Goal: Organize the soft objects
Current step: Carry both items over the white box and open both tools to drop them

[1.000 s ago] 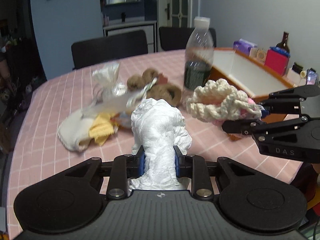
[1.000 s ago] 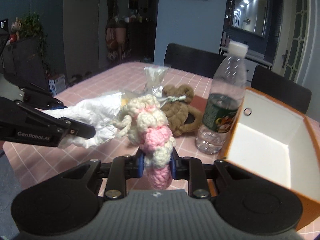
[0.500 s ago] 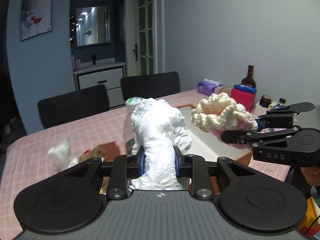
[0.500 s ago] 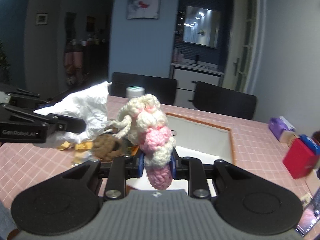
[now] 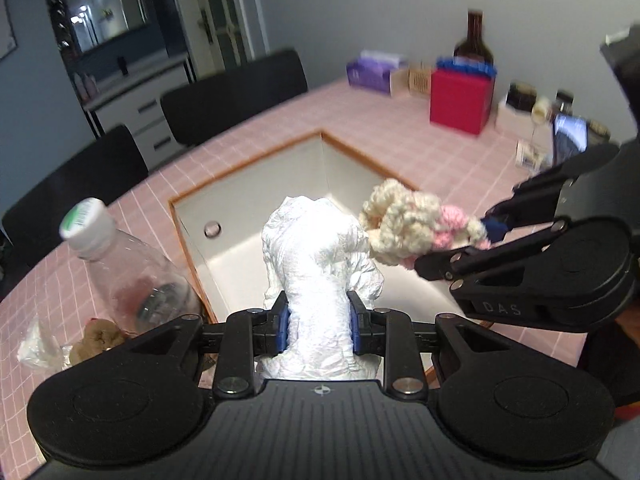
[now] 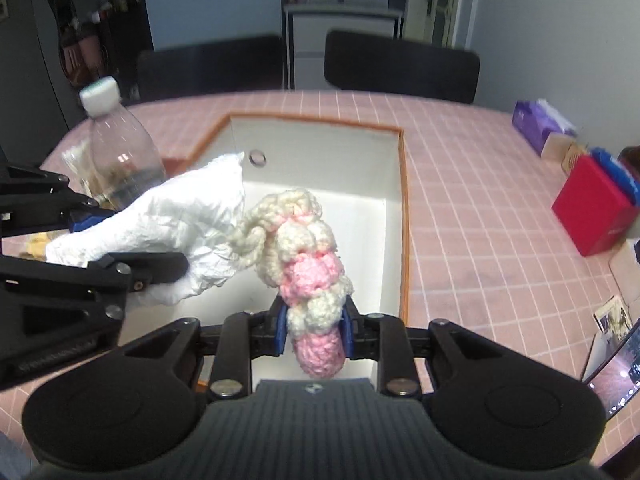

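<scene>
Only the left wrist view shows the brown bottle [image 5: 474, 38] behind the red box [image 5: 460, 100].

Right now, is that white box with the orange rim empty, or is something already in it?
Empty, as far as it shows: the box has bare white walls and floor. The white cloth and crocheted toy hang above it, gripped.

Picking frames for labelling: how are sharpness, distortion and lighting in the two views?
Left wrist: white crumpled bundle sharp, plastic bottle and red box motion-smeared, table edge bowed by fisheye. Right wrist: crocheted toy crisp, dim background, bright white box interior.
</scene>
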`<state>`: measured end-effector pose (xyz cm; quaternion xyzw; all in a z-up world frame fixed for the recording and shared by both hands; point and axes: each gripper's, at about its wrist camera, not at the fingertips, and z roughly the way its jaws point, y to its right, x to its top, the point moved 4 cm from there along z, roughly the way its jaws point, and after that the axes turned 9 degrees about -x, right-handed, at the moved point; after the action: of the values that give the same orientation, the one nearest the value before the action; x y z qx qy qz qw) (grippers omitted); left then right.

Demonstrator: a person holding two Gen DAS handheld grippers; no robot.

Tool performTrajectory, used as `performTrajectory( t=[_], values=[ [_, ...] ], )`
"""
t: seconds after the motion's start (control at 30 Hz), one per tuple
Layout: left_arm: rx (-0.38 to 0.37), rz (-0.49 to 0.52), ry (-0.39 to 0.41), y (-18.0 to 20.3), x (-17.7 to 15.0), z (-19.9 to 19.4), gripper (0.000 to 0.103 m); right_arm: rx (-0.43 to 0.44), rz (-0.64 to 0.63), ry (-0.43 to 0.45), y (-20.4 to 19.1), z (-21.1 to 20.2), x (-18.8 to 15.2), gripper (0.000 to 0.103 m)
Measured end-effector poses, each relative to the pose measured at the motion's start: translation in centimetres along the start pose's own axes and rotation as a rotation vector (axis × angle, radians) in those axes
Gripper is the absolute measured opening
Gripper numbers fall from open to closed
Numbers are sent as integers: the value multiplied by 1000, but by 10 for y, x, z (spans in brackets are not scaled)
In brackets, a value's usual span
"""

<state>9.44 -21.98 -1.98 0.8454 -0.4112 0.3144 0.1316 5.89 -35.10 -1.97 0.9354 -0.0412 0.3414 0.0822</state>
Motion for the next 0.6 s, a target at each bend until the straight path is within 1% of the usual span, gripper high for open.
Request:
performTrajectory(
  t=[0.17, 0.23, 0.33, 0.4, 0.43, 0.5, 0.6],
  values=[
    [25, 47, -135, -3, -2, 29, 32, -3, -110, -86, -8, 22, -6, 24],
    [35, 66, -179, -3, -3, 37, 34, 17, -136, -128, -9, 31, -9, 24],
    [42, 85, -222, -4, -3, 46, 37, 34, -166, -173, -10, 44, -10, 25],
    [47, 87, -240, -5, -3, 52, 41, 32, -185, -189, -11, 48, -9, 29],
    [48, 87, -245, -5, -2, 54, 43, 36, -190, -193, -12, 50, -9, 29],
    [46, 85, -239, -6, -2, 55, 50, 41, -185, -202, -14, 49, -7, 31],
    [47, 93, -234, -6, -1, 56, 53, 40, -198, -208, -14, 50, -8, 32]
  ],
)
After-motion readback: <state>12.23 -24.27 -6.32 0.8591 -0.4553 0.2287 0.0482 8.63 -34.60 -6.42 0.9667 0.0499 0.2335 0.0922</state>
